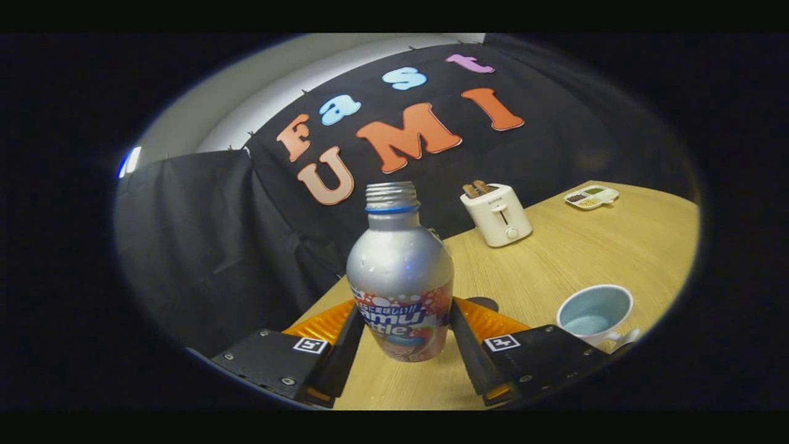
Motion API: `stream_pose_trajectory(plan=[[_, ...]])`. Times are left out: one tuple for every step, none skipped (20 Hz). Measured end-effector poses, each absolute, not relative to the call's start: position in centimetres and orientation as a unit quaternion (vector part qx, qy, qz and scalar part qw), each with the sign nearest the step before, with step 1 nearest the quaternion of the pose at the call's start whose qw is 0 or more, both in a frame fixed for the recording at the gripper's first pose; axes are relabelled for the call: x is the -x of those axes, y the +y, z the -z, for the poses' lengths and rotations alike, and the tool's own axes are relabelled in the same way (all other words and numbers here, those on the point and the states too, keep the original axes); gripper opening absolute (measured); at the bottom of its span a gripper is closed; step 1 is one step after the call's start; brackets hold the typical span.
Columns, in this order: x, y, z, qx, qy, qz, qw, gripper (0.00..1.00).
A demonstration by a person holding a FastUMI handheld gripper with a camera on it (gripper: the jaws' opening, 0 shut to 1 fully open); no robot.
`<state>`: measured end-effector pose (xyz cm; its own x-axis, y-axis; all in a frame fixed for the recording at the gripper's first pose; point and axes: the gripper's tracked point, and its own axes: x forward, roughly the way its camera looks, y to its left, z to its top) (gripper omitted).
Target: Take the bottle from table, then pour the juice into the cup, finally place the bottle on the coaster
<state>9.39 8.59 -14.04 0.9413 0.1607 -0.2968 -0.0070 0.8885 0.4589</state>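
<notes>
Upright between the two fingers of the gripper (404, 330), a silver bottle (399, 271) stood with its cap off, its threaded neck and blue ring bare at the top. Both black fingers (343, 351) pressed against the bottle's printed lower band — one on each side — so the tongs were closed on it. Its base appeared to hang just above the pale wooden table (573, 259), though contact could not be ruled out from this angle. Orange ribbed pieces flanked the fingers on both sides, and each black finger mount carried a small square marker.

Off to the right of the fingers, near the right mount, sat a white cup (595, 314) with a pale blue inside, its handle turned toward the camera; it stood apart from the bottle. Just behind the right finger, a small dark flat shape (487, 303) lay on the table — too hidden to identify.

Farther back, beyond the bottle, a white toaster (497, 214) held two slices of bread in its slots. Well beyond it, near the table's far edge, a white divided tray (592, 197) held small portions of dark, green and yellowish items.
</notes>
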Motion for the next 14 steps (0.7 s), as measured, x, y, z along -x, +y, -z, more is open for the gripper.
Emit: stream_pose_trajectory(plan=[[-10.2, 8.1, 14.3, -0.22, 0.163, -0.034, 0.961, 0.77], [-11.0, 7.6, 14.5, -0.208, 0.162, -0.027, 0.964, 0.77], [-11.8, 7.1, 15.0, -0.2, 0.161, -0.021, 0.966, 0.77], [-12.8, 6.9, 15.5, -0.191, 0.164, -0.018, 0.968, 0.77], [-13.5, 6.6, 16.0, -0.182, 0.17, -0.014, 0.968, 0.77], [-14.1, 6.5, 16.4, -0.173, 0.173, -0.012, 0.97, 0.77], [-14.8, 6.4, 16.7, -0.164, 0.175, -0.011, 0.971, 0.77], [-15.2, 6.4, 17.3, -0.156, 0.178, -0.01, 0.972, 0.77], [-15.6, 6.6, 17.9, -0.153, 0.182, -0.009, 0.971, 0.77], [-16.1, 6.7, 18.5, -0.151, 0.186, -0.008, 0.971, 0.77], [-16.6, 6.6, 18.8, -0.146, 0.189, -0.007, 0.971, 0.77], [-17.0, 6.6, 19.3, -0.138, 0.192, -0.004, 0.972, 0.77], [-17.5, 6.6, 19.7, -0.128, 0.194, -0.002, 0.973, 0.77], [-17.8, 6.6, 20.2, -0.118, 0.195, -0.001, 0.974, 0.77]])
